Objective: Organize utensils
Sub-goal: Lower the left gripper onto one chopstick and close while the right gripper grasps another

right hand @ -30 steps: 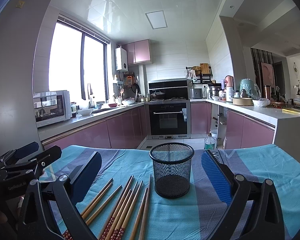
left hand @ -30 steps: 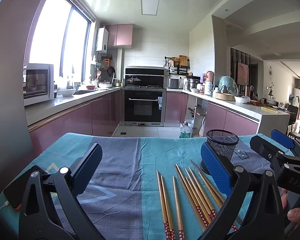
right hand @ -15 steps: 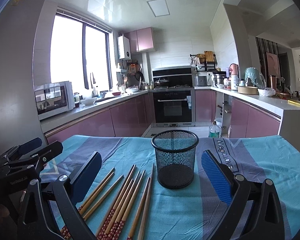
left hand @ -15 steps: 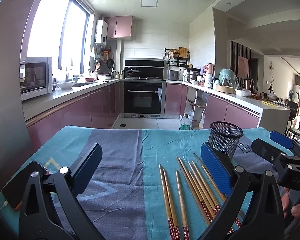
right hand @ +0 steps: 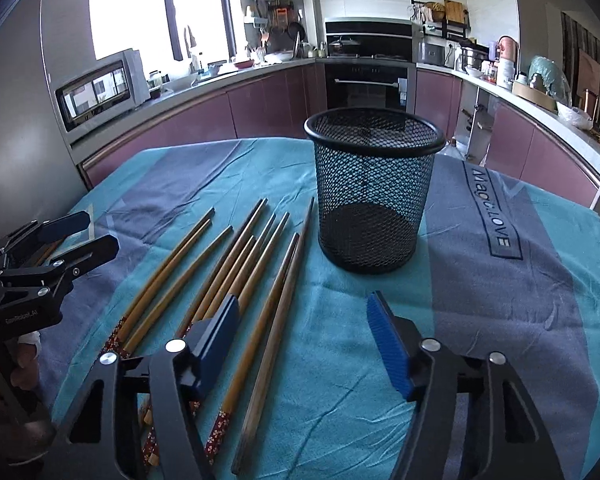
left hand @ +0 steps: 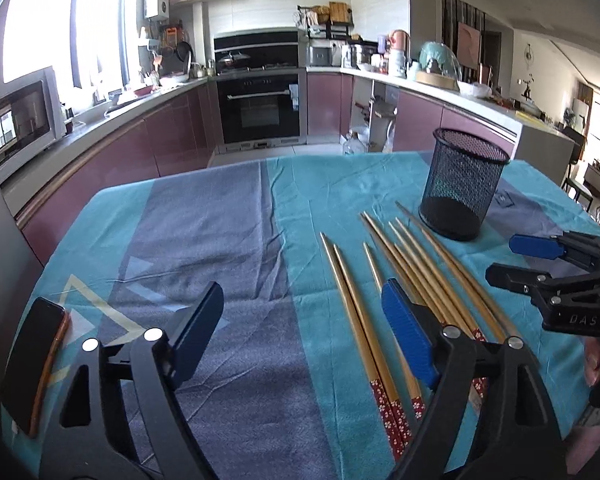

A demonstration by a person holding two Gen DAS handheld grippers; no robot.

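Kitchen counters and purple cabinets ring the table, whose teal and grey cloth [left hand: 236,240] carries everything I work with. My landmark is the black mesh cup [right hand: 374,192], standing upright on the cloth. Bamboo chopsticks [right hand: 236,276] lie loose in a fan just to the left of the cup, thin tips toward it, patterned red ends toward me.

My left gripper [left hand: 302,334] has its jaws wide apart with nothing between them; its right pad hangs over the middle of the fan, and the leftmost pair lies in the gap. My right gripper [right hand: 302,338] is likewise spread and empty, nearer the cup, its left pad over the chopsticks and one stick in the gap.

Only the left view shows a phone [left hand: 34,360] at the cloth's far-left edge, well apart from the cup. Only the right view shows lettering [right hand: 490,208] printed on the cloth right of the cup.
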